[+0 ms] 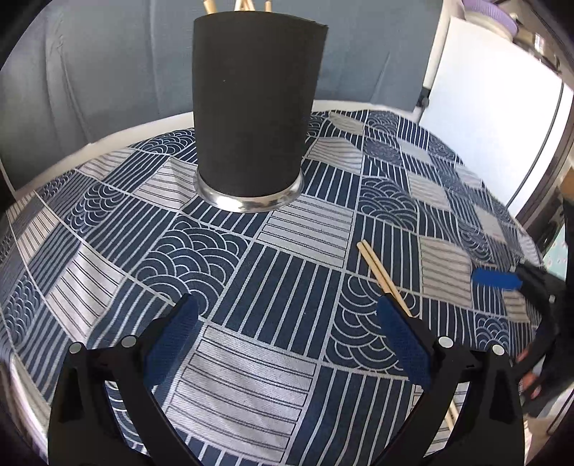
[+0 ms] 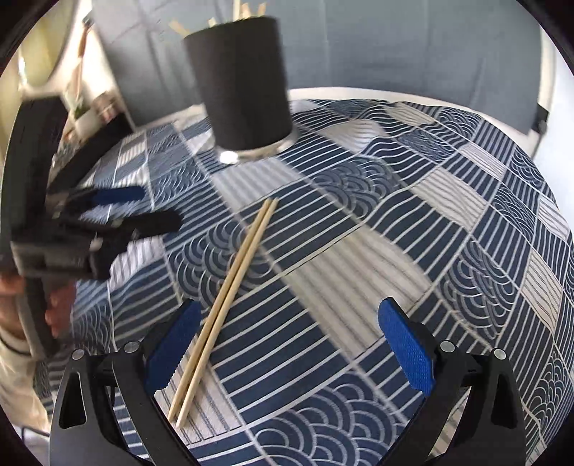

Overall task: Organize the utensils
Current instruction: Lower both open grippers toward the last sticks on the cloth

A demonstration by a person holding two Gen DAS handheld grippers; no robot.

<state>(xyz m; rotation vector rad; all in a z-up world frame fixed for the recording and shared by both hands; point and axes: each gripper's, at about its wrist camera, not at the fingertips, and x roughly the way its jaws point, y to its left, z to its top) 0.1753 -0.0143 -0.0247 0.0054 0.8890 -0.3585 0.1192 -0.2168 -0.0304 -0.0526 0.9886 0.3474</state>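
A pair of wooden chopsticks [image 2: 229, 301] lies flat and side by side on the counter's blue-and-white patterned cloth [image 2: 412, 229]. In the right wrist view their long axis runs diagonally, from the near left up toward the far right, pointing roughly at a tall black utensil holder [image 1: 254, 111] with a shiny metal base. More wooden sticks [image 1: 236, 5] poke out of its top, cut off by the frame. The right claw [image 2: 287, 340] is spread wide, empty, its left finger just beside the chopsticks' near ends. The left claw [image 1: 287, 340] is also wide open and empty; its right finger hides part of the chopsticks. The right view is motion-blurred, and the person's hand [image 2: 57, 308] at the left edge is hard to make out.
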